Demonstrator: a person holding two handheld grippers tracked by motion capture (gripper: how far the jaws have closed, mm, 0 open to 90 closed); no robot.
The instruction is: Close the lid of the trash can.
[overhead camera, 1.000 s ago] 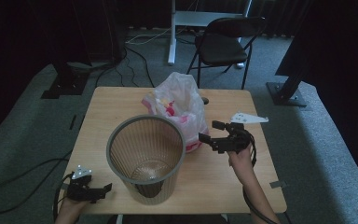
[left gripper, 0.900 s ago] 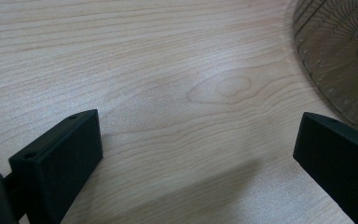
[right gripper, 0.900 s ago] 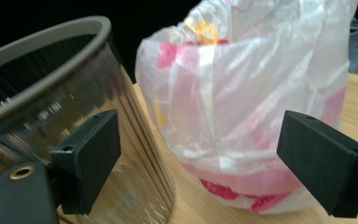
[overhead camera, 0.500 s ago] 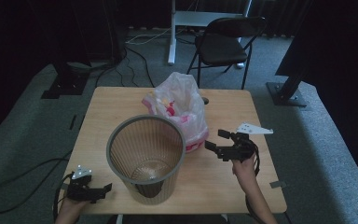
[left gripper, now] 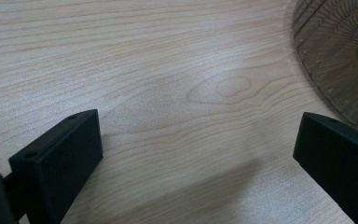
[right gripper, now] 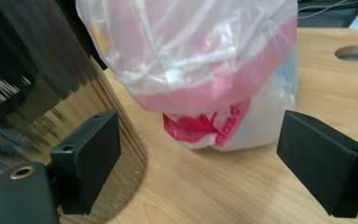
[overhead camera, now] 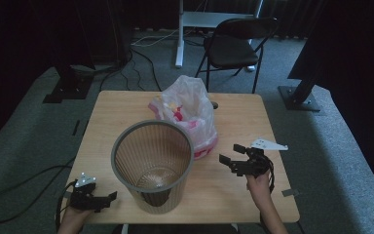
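A grey ribbed wastebasket (overhead camera: 153,165) stands upright at the table's middle front, with nothing in it that I can make out. Behind it and touching its rim sits a full translucent plastic bag (overhead camera: 187,114) with pink and red contents. My right gripper (overhead camera: 230,153) is open to the right of the basket and points at the bag's lower corner, a short way off it. In the right gripper view the bag (right gripper: 200,70) lies ahead between the spread jaws, with the basket wall (right gripper: 37,84) at the left. My left gripper (overhead camera: 108,199) rests open at the front left corner. Its own view shows the basket's base (left gripper: 340,56) at the upper right.
The wooden table (overhead camera: 126,112) has a round cable hole (overhead camera: 215,105) behind the bag. A black folding chair (overhead camera: 233,46) stands beyond the far edge. Stand bases (overhead camera: 299,97) and cables lie on the grey carpet around the table.
My right gripper has drawn back from the bag toward the front edge of the table, still open. The left gripper, basket and bag have not moved.
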